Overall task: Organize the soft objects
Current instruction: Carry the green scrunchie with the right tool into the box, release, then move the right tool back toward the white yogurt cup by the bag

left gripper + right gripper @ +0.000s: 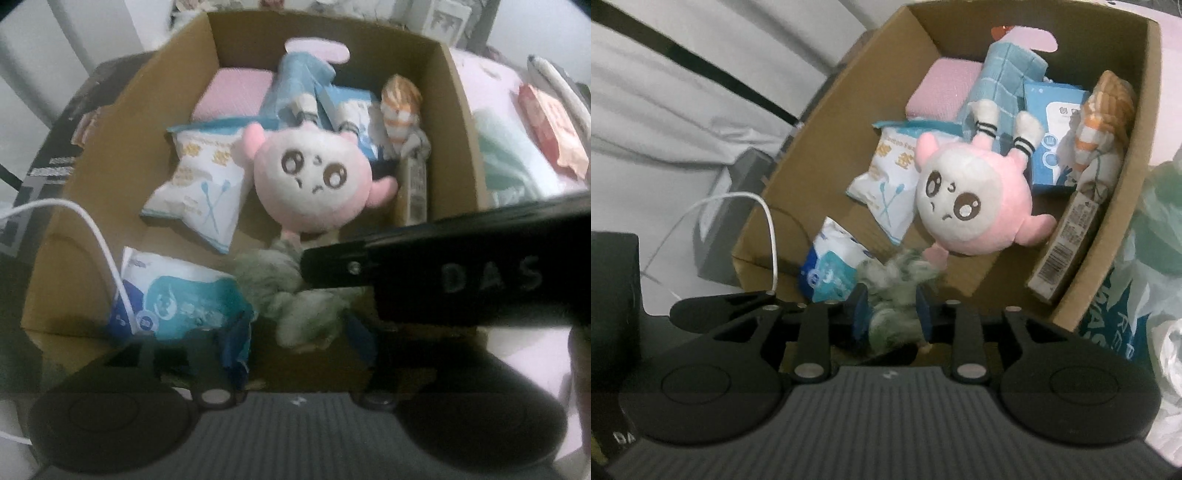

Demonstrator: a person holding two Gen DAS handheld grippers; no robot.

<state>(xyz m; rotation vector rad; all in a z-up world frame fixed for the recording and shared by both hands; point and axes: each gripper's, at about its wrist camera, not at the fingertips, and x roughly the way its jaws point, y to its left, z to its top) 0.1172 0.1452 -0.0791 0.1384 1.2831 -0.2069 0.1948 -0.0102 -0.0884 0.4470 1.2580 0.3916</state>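
A cardboard box [92, 177] [820, 147] holds a pink and white plush doll [314, 181] [971, 199] lying upside down, snack bags, tissue packs and a pink pad. My right gripper [892, 314] is shut on a grey-green fluffy toy [894, 295] at the box's near end. The same fluffy toy [295, 295] shows in the left wrist view, with the right gripper's black finger [332, 269] reaching in from the right. My left gripper [299, 350] hovers over the box's near edge with blue pads spread either side of the fluffy toy, holding nothing.
A white cable [92, 236] [768, 229] arcs over the box's left wall. A white cotton-swab bag [199, 184] and a blue tissue pack [177, 299] lie left of the doll. A barcoded carton [1067, 243] leans on the right wall. Plastic bags [1145, 258] lie outside, right.
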